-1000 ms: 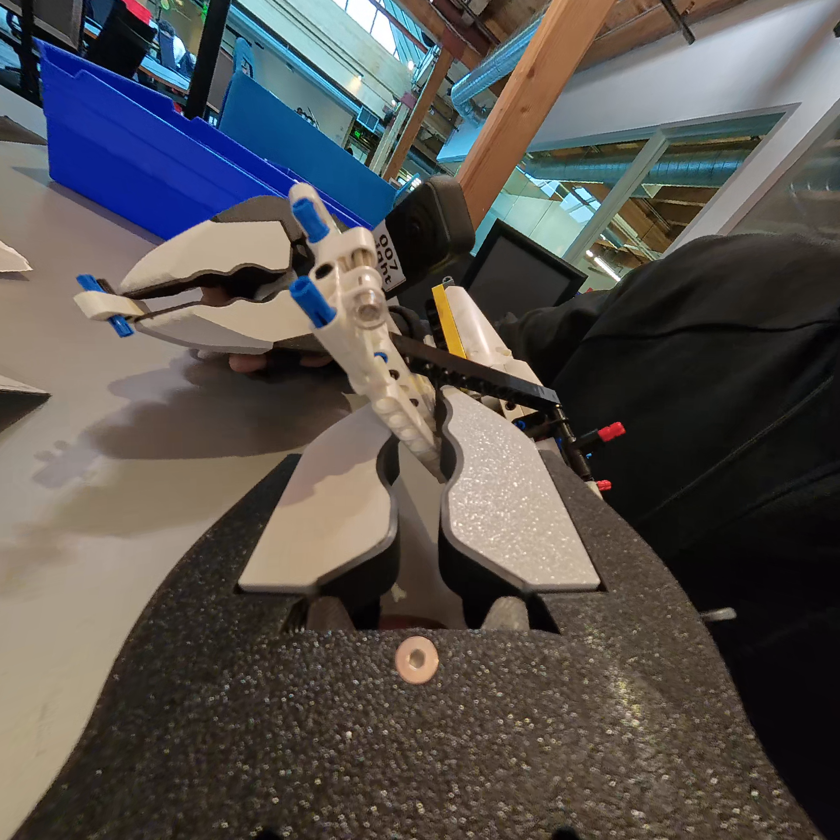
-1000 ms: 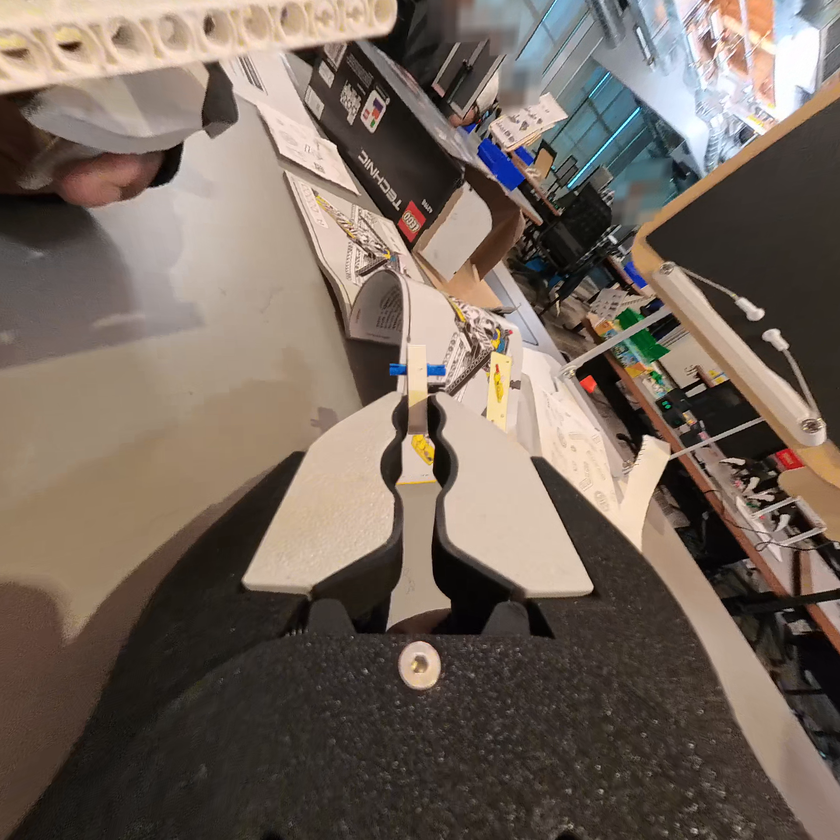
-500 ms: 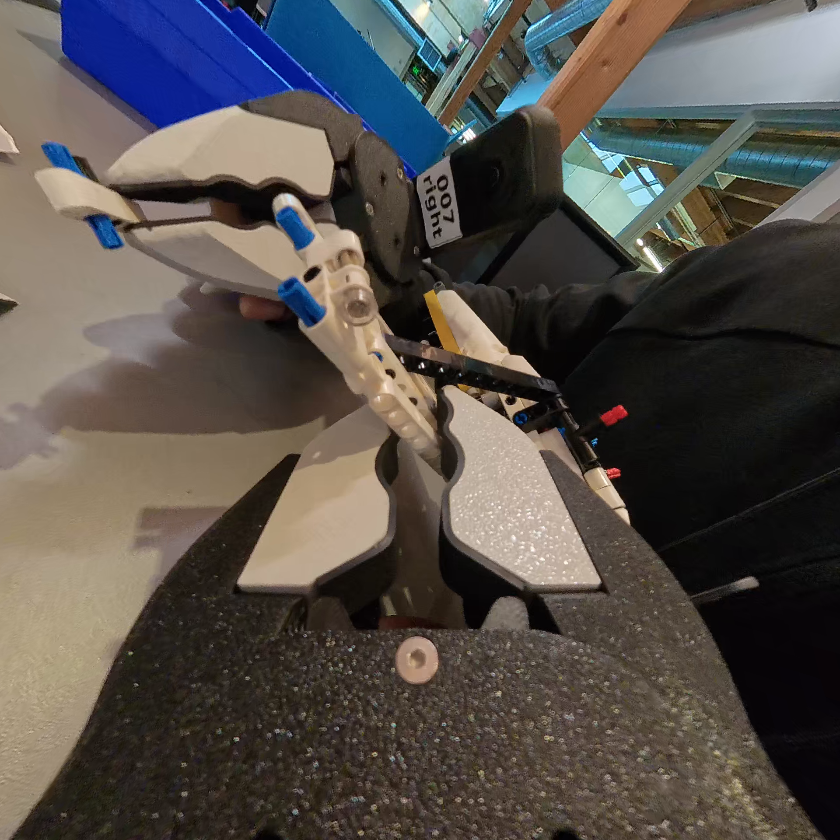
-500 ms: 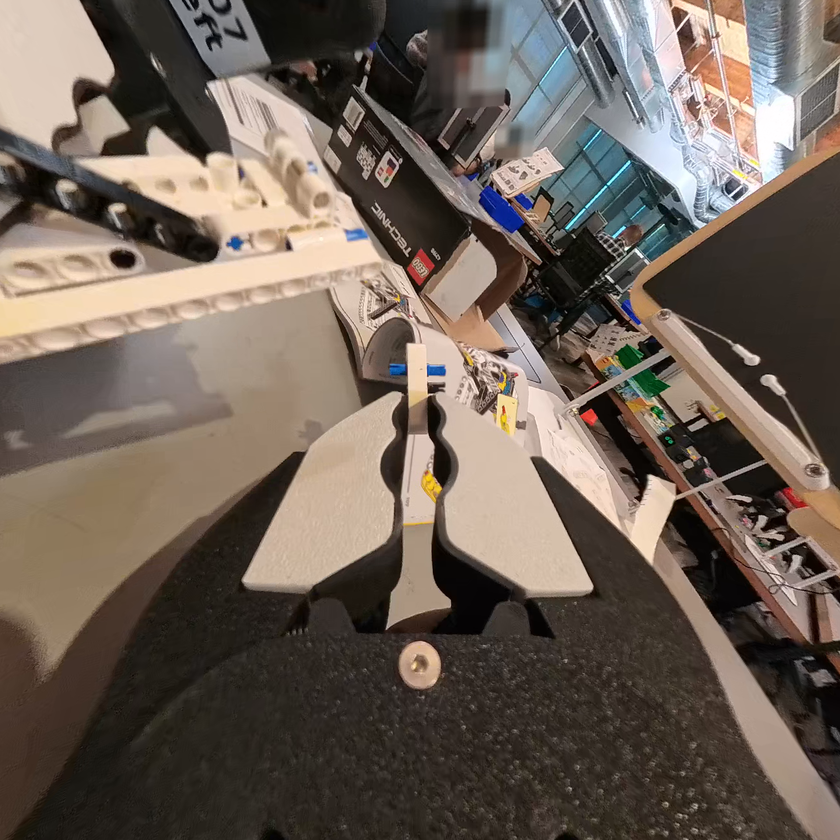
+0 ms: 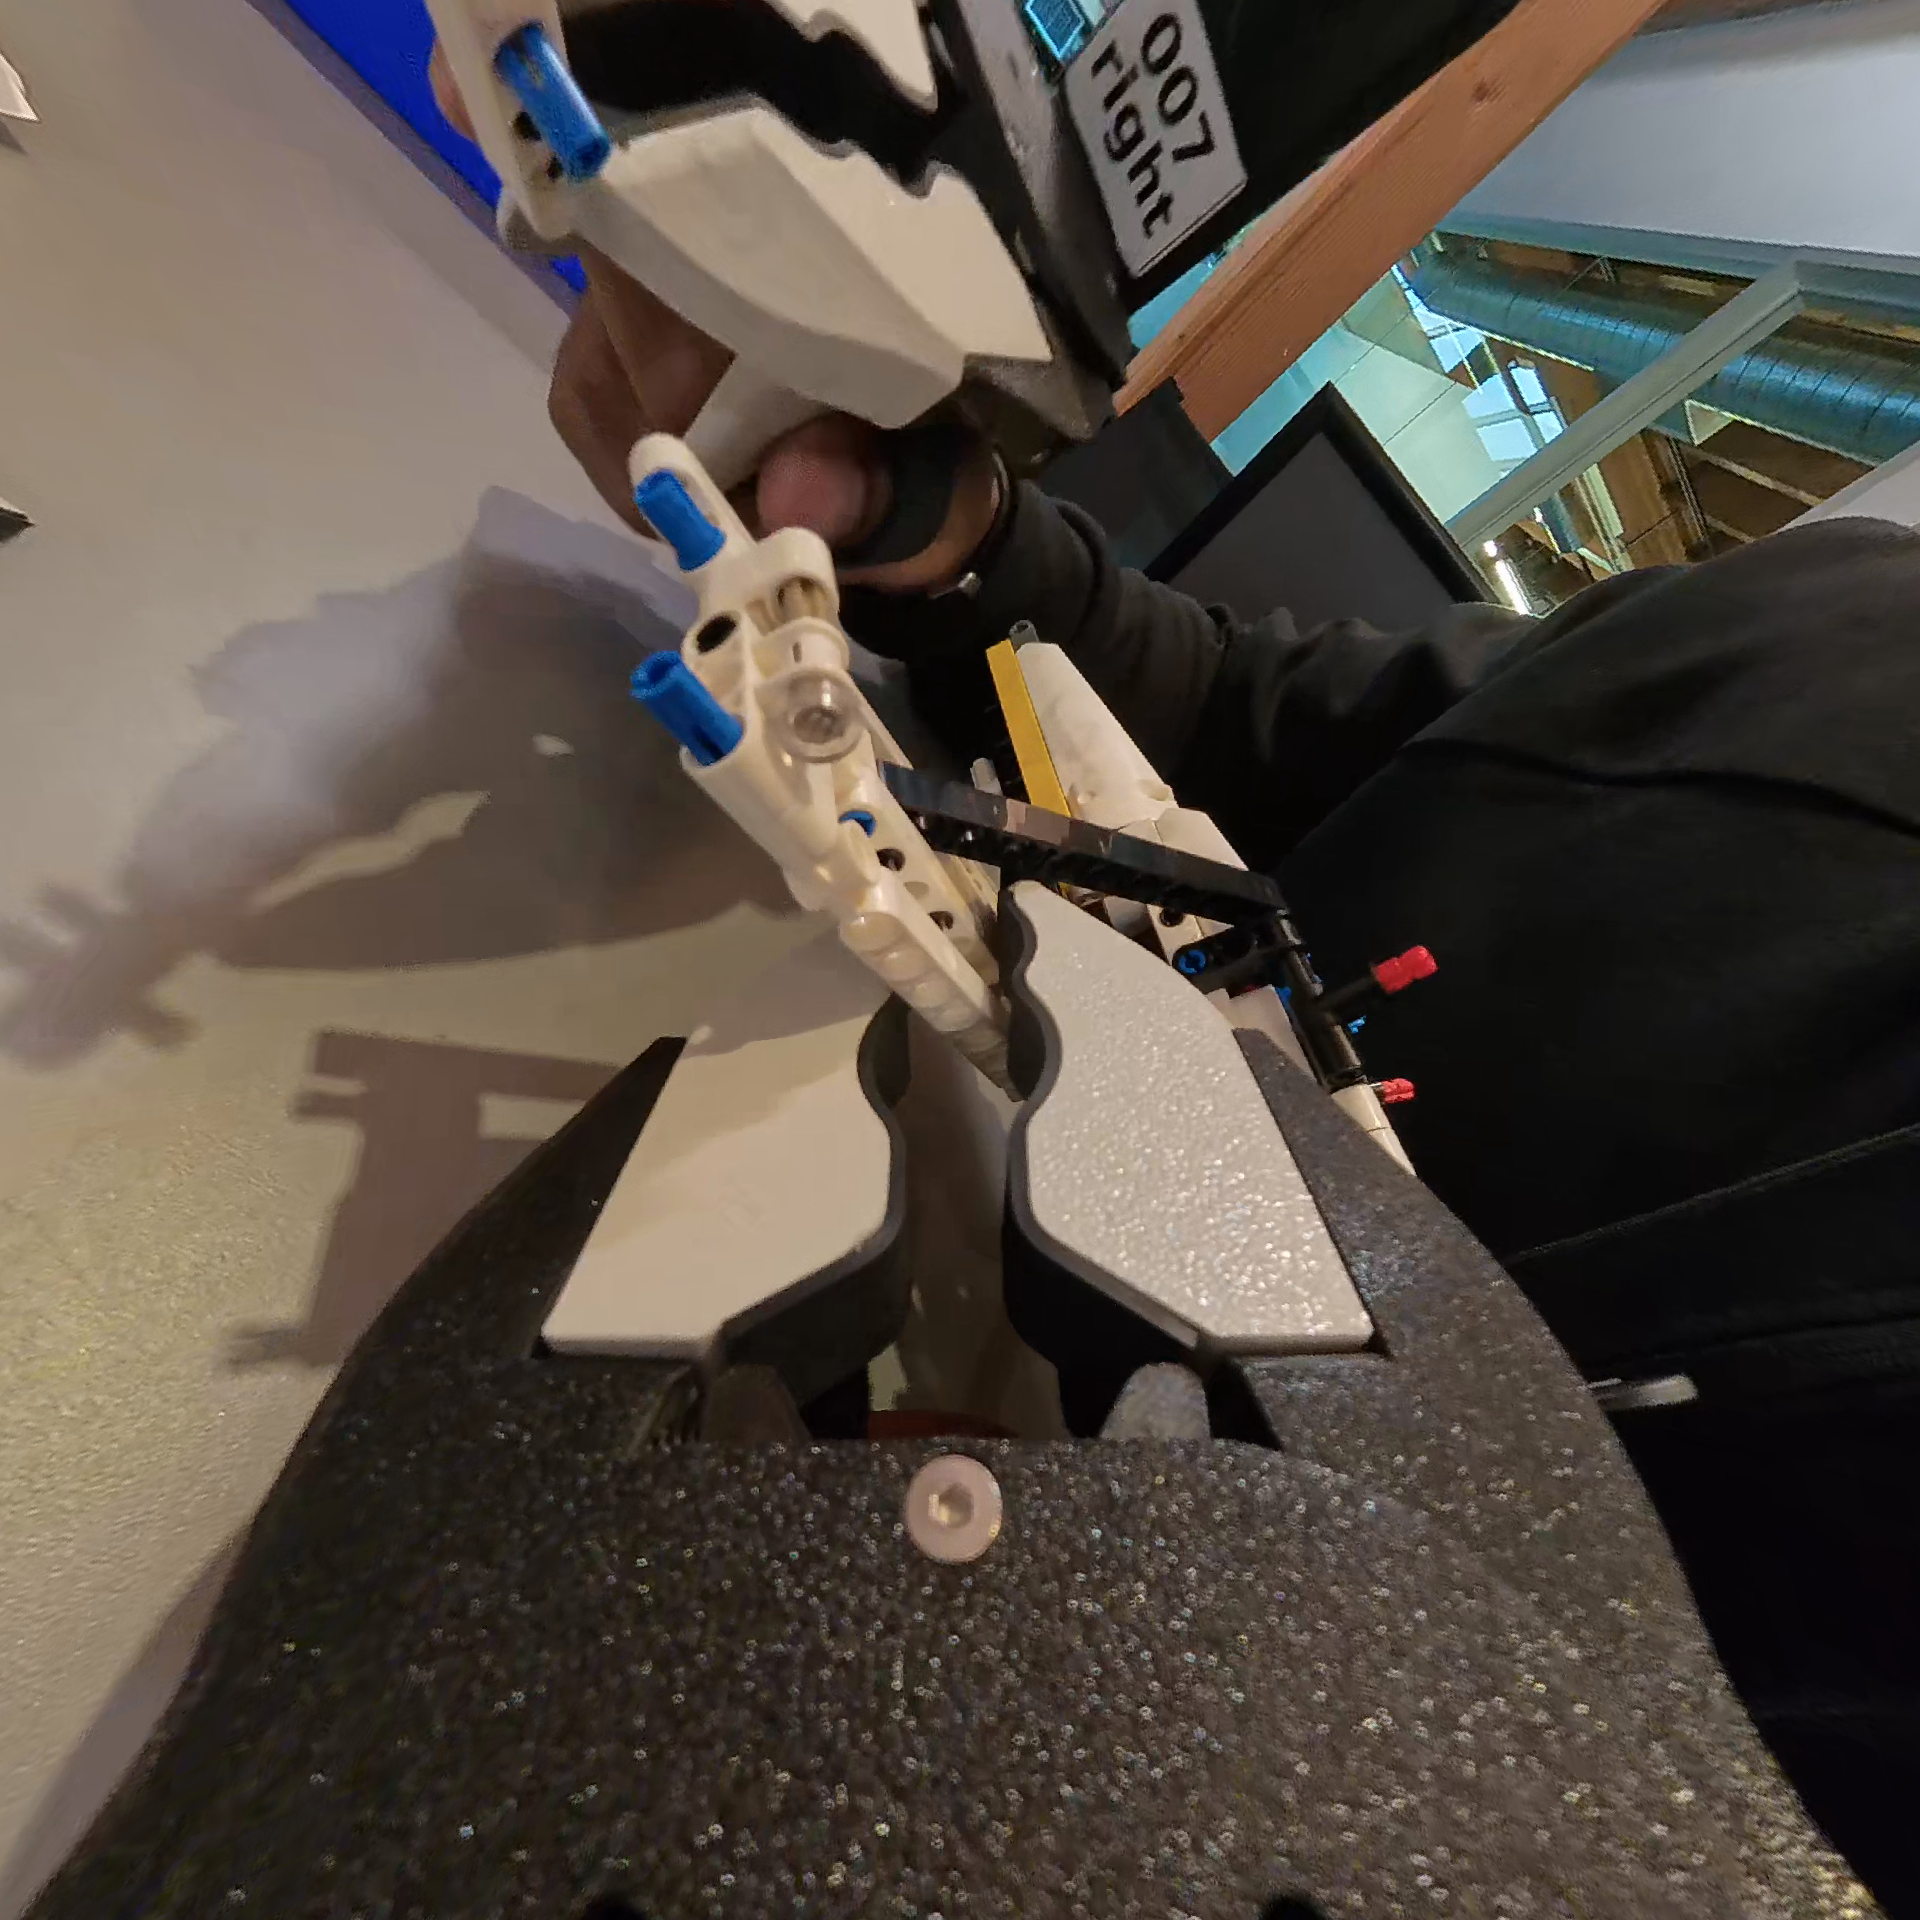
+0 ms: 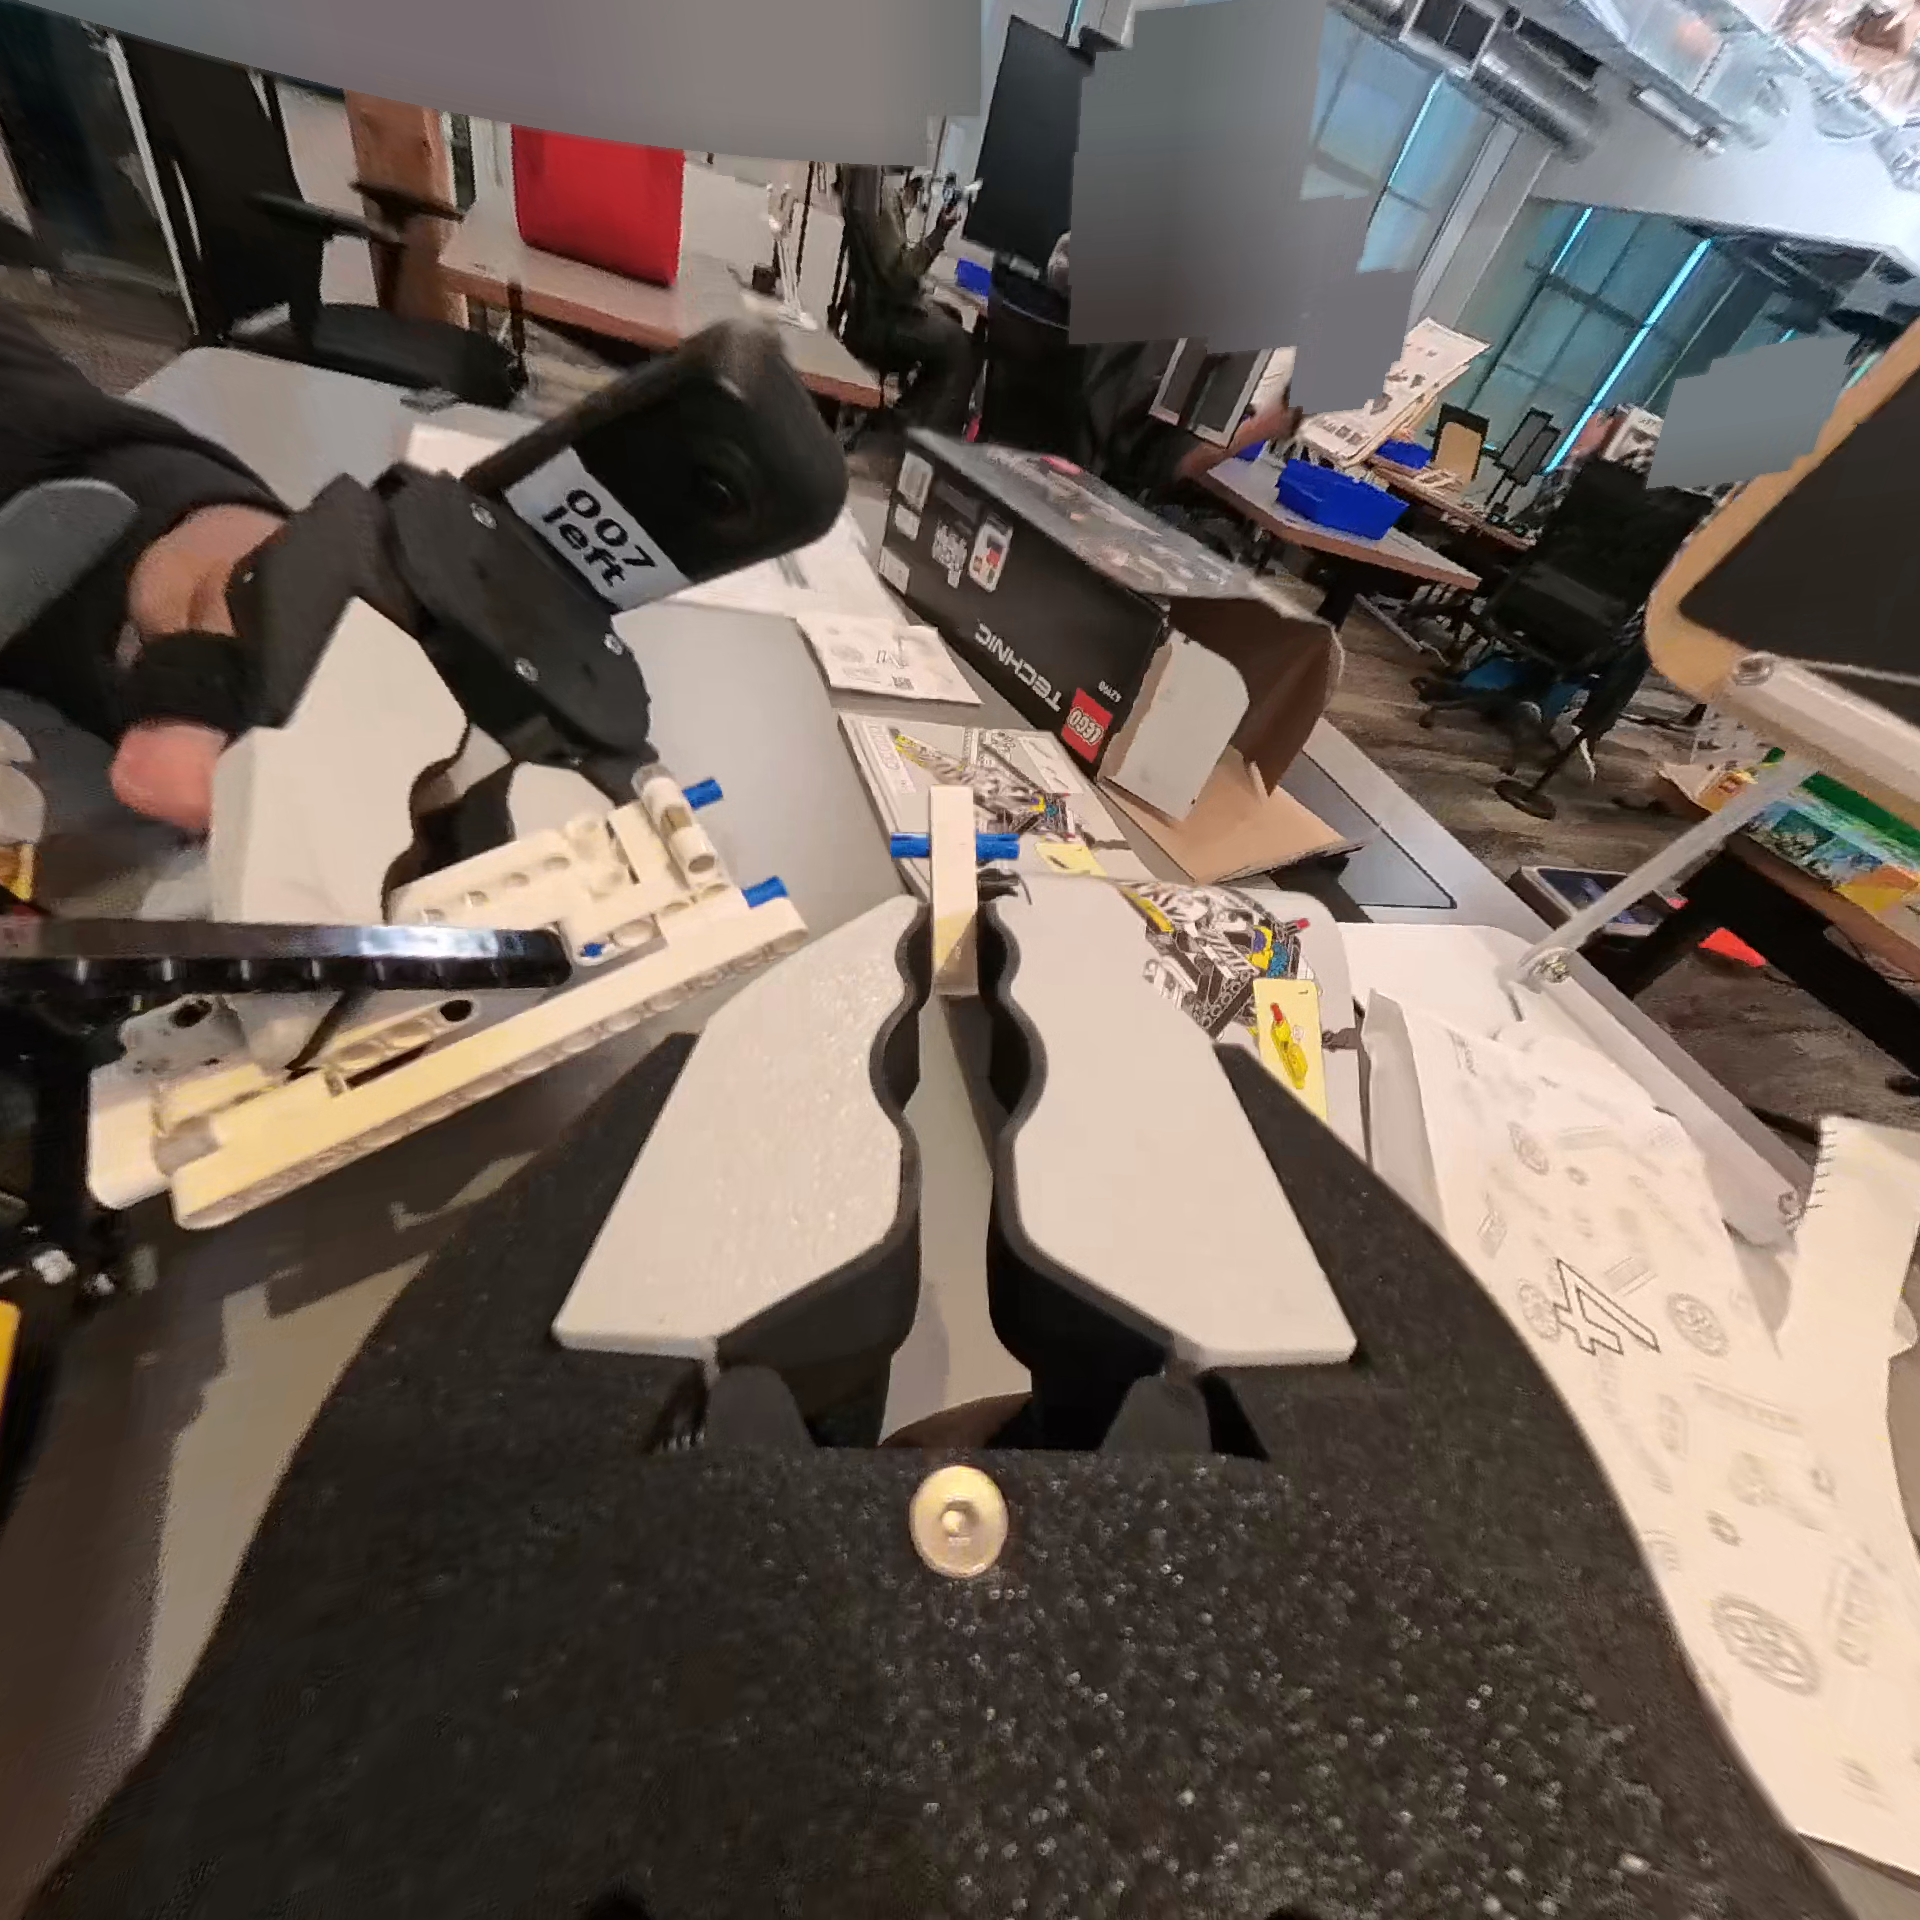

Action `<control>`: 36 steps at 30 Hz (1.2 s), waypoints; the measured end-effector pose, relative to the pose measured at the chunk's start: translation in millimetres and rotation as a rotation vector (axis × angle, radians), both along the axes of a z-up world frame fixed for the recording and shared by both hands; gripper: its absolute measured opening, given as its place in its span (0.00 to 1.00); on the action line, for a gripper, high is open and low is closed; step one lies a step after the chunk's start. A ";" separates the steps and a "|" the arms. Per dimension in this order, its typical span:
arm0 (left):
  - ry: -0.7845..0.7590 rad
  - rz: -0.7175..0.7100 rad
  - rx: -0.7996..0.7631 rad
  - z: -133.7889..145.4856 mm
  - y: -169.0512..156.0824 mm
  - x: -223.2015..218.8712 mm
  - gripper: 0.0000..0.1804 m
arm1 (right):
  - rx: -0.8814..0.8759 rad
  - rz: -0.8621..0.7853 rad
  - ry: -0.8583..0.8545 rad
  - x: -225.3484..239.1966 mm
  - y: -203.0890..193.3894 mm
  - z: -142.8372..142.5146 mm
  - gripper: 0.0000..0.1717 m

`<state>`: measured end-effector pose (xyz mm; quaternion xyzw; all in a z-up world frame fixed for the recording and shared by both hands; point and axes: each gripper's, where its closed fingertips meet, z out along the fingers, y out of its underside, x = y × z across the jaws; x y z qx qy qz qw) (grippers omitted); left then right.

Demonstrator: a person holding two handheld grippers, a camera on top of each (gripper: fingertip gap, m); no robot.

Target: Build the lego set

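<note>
Two grippers show, each clamped on a toy building piece. Low in the middle of the left wrist view, the left gripper (image 5: 961, 1023) has its jaws nearly together, pads pressed on the lower end of a white holed beam (image 5: 883, 894) that slants up and to the left from the fingertips. That beam is part of a toy assembly (image 5: 1101, 821) with a black beam across it, a yellow strip, blue pins near the top and red pins at the right, all just above and to the right of the fingertips. At the upper middle of that view the right gripper (image 5: 540, 114) comes in from above, held by a hand (image 5: 727, 416), with a white sticker bearing print on its black body.

Centre frame in the right wrist view, the right gripper (image 6: 954, 961) has its jaws close together, pinching a short white beam (image 6: 951, 883) that stands upright out of the fingertips, with a blue pin (image 6: 954, 847) crosswise through it near the top. Just to the left is the toy assembly (image 6: 468, 997), held by the left gripper (image 6: 499, 862), which also carries a printed sticker. Beyond, upper right of centre, a black box (image 6: 1039, 613) with a red logo lies on the grey table (image 6: 748, 707), an open instruction booklet (image 6: 1195, 935) beside it and printed paper sheets (image 6: 1610, 1195) at the right
</note>
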<state>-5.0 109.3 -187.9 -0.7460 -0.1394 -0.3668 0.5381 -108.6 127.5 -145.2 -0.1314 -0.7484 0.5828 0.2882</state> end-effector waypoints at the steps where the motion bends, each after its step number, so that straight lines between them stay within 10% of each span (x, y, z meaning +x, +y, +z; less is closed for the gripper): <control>1: -0.002 -0.005 -0.002 -0.3 0.0 0.8 0.07 | 0.031 0.007 -0.001 0.6 -1.6 0.0 0.04; 36: 0.062 -0.127 -0.008 -3.6 -1.0 22.7 0.09 | 0.469 0.257 -0.005 36.3 -26.6 -7.3 0.04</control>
